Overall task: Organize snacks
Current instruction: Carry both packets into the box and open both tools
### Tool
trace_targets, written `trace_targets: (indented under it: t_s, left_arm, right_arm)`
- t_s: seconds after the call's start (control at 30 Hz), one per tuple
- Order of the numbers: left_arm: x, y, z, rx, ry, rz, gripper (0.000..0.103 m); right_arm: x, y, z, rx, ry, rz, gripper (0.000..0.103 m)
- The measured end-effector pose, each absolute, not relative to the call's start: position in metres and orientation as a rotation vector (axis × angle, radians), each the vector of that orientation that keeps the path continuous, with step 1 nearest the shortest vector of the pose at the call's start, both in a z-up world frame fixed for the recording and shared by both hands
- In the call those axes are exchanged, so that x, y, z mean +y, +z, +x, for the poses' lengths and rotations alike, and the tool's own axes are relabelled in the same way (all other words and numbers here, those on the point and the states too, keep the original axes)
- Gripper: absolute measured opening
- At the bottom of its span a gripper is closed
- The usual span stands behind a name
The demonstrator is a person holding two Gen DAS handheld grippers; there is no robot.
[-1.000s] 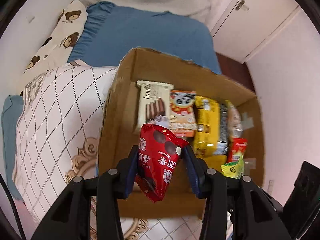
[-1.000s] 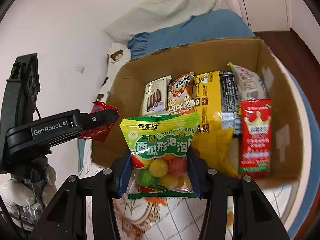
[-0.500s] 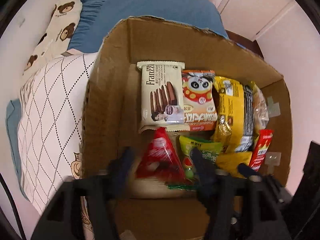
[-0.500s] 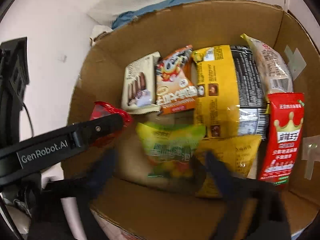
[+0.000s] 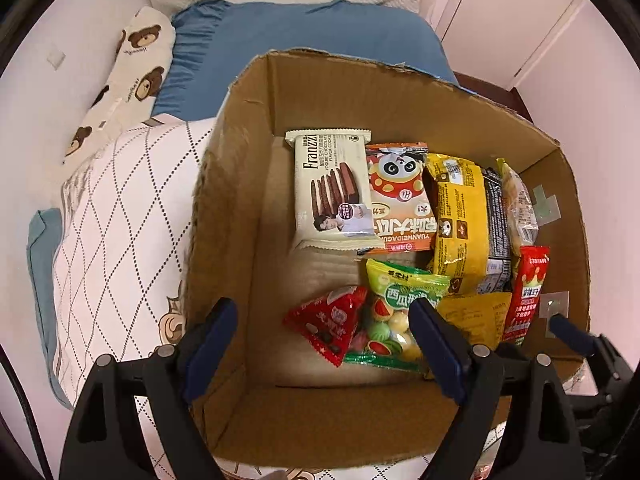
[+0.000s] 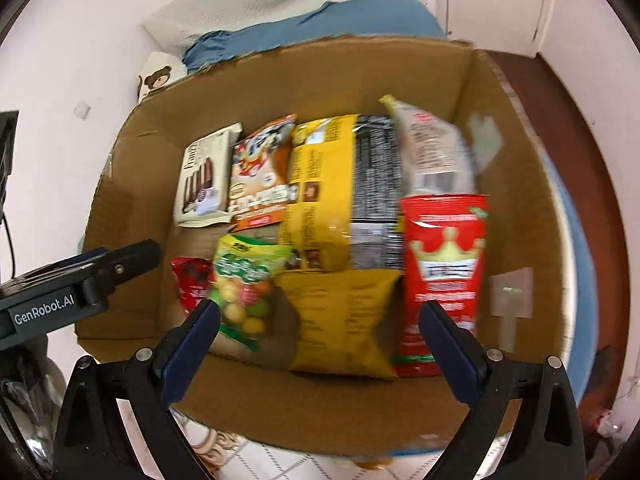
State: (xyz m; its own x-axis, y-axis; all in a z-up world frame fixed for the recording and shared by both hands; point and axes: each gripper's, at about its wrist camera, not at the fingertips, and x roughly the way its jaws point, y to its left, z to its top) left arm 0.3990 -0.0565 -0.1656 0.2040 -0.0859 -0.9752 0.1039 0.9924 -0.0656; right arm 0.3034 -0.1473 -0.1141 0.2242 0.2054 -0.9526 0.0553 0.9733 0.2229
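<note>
Jaws of the left gripper [image 5: 320, 334] and right gripper [image 6: 318, 338] gape wide, holding nothing. Red triangular pouch [image 5: 326, 330] and green candy bag [image 5: 394, 316] lie side by side in the cardboard box [image 5: 248, 208], just ahead of the left tool.

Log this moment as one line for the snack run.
left gripper: open, empty | right gripper: open, empty | red packet, green candy bag: lying in cardboard box | step: both released

I'm in a home bedroom: ahead of my jaws lie a blue-sheeted bed [image 5: 304, 36], a teddy-bear pillow [image 5: 120, 80] and a cupboard door [image 5: 504, 12].
</note>
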Motion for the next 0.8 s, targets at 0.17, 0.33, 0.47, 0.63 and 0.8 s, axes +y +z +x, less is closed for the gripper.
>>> trace_targets:
  t_s: [0.17, 0.33, 0.47, 0.63, 0.8]
  left_arm:
    - [-0.055, -0.151, 0.378, 1.298, -0.117, 0.031, 0.087]
    - [-0.055, -0.133, 0.352, 1.232, -0.123, 0.031, 0.087]
    - [-0.055, -0.116, 0.328, 1.169, -0.127, 0.043, 0.087]
    - [-0.052, -0.094, 0.301, 1.104, -0.140, 0.030, 0.087]
    - [-0.049, -0.077, 0.275, 1.043, -0.137, 0.025, 0.087]
  right_arm:
    - [-0.161, -0.095, 0.287, 1.301, 0.069, 0.200, 0.101]
    - [-0.169, -0.068, 0.267, 1.240, 0.051, 0.176, 0.101]
    - [-0.168, -0.048, 0.248, 1.186, 0.047, 0.156, 0.101]
    - [-0.169, -0.023, 0.222, 1.121, 0.035, 0.120, 0.101]
    - [-0.169, 0.006, 0.192, 1.042, 0.011, 0.089, 0.101]
